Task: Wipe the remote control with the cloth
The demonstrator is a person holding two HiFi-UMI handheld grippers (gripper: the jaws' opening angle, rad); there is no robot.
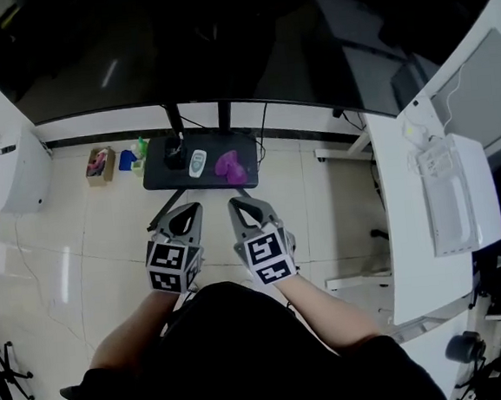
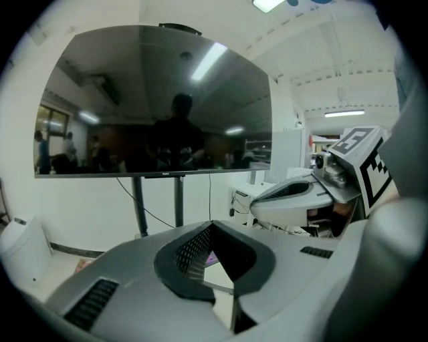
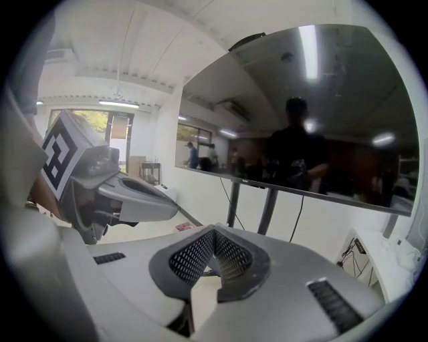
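Filling the space far ahead of both pairs of jaws, the big dark screen [image 1: 219, 41] on its stand forms the backdrop, and each gripper view looks level at it rather than down at the work. Off to the outer side of the right jaws runs a long white desk [image 1: 405, 225], which plays no part in the task. Ahead of and below the tips, well apart from them, stands the small black table [image 1: 157, 178] at the foot of the screen. The left gripper [image 1: 178, 212] and right gripper [image 1: 244, 206] are held side by side close to the person's body, each with its jaws closed tip to tip and nothing between the pads; this looks like a neutral ready pose, with wiping not yet begun. The purple cloth [image 1: 231, 167] lies bunched on the table almost straight ahead of the right jaws, so that gripper seems best placed to take it. The white remote control [image 1: 198, 163] lies flat just beside the cloth, ahead of the gap between the two grippers and nearer the left jaws, which could steady it.
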